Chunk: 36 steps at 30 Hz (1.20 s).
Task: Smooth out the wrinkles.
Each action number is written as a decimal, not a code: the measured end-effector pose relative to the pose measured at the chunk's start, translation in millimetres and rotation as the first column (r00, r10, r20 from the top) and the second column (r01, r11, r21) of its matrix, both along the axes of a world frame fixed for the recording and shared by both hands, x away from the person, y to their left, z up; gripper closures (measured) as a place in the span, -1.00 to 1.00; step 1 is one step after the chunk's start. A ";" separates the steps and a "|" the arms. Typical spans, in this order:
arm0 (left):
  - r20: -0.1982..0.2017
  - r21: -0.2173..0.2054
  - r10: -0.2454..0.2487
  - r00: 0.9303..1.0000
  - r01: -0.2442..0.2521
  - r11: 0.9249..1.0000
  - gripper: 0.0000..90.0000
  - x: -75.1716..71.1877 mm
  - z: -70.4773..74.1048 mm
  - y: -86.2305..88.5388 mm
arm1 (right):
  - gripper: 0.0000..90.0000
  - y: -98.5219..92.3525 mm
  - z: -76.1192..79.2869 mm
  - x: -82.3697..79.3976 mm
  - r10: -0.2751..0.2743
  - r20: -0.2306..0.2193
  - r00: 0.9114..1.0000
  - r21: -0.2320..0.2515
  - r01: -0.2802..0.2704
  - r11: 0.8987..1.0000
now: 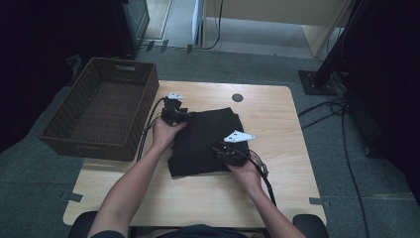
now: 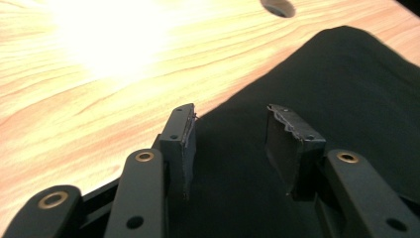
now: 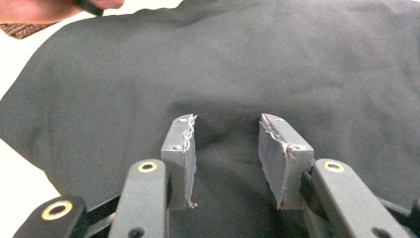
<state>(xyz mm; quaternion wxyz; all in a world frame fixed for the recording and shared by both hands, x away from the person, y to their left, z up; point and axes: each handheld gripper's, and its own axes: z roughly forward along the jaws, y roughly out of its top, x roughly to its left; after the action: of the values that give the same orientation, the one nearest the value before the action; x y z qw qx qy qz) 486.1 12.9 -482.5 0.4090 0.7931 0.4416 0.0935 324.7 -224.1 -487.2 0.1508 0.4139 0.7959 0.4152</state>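
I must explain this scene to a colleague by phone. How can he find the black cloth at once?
Look at the wooden table. The cloth lies folded near its middle, right of the wicker basket. It is the one flat, soft, black thing there, between both grippers.

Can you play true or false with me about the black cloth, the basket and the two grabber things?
1. The black cloth lies folded on the wooden table. True.
2. The wicker basket has the cloth inside. False: it is empty.
3. The left gripper has its jaws apart, over the cloth's edge. True.
4. The right gripper is pinching a red ball. False: its jaws stand apart above the cloth.
5. The basket sits at the table's left side. True.
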 end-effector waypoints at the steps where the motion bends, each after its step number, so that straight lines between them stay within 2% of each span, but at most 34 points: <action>1: 0.002 0.002 -0.005 1.000 0.005 1.000 0.17 2.7 -0.9 -2.8 | 0.28 1.1 -0.8 -1.4 0.003 0.002 1.000 -0.004 -0.003 1.000; 6: 0.019 0.005 -0.019 1.000 0.019 1.000 0.11 11.0 -5.8 -13.4 | 0.24 4.7 -4.3 -8.6 0.008 -0.004 1.000 -0.011 -0.008 1.000; 10: -0.004 0.043 -0.057 0.998 0.057 0.997 0.04 17.7 -20.0 -22.1 | 0.22 8.2 -14.3 -12.2 0.013 0.006 1.000 -0.040 -0.013 0.999; 13: -0.007 0.064 -0.073 0.997 0.073 0.995 -0.09 19.4 -27.7 -24.9 | 0.23 8.4 -16.8 -11.0 0.011 0.004 1.000 -0.039 -0.011 0.999; 19: 0.011 0.044 -0.095 0.995 0.095 0.995 -0.19 21.1 -32.5 -23.2 | 0.27 7.1 -19.2 -9.6 0.011 0.005 1.000 -0.035 -0.011 0.999; 21: 0.004 0.042 -0.098 0.995 0.098 0.994 -0.20 20.6 -32.1 -23.3 | 0.29 6.9 -20.2 -8.8 0.009 0.012 1.000 -0.036 -0.009 0.999; 23: -0.019 0.026 -0.129 0.992 0.129 0.991 -0.19 16.8 -31.1 -24.4 | 0.30 6.5 -21.1 -7.8 0.006 0.017 1.000 -0.034 -0.006 0.999; 25: -0.012 0.037 -0.151 0.989 0.151 0.988 -0.18 13.3 -31.0 -25.2 | 0.31 6.1 -21.7 -7.2 0.004 0.015 1.000 -0.029 -0.003 1.000; 29: -0.025 0.012 -0.198 0.980 0.198 0.980 0.10 9.0 -31.5 -24.5 | 0.33 6.0 -22.4 -6.7 0.003 0.021 1.000 -0.031 -0.002 1.000; 33: -0.019 0.044 -0.221 0.975 0.222 0.974 0.38 5.4 -30.5 -28.8 | 0.34 5.5 -24.1 -5.5 -0.004 0.031 1.000 -0.028 0.005 1.000; 36: -0.029 0.053 -0.214 0.976 0.215 0.975 0.63 4.4 -29.6 -29.8 | 0.34 5.3 -24.7 -4.7 -0.008 0.036 0.999 -0.025 0.009 1.000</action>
<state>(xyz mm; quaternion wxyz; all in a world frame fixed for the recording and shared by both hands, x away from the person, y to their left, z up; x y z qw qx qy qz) 490.5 -16.8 -512.1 0.3889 0.8483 0.3555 0.0519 320.0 -218.8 -511.8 0.1718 0.4078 0.7967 0.4118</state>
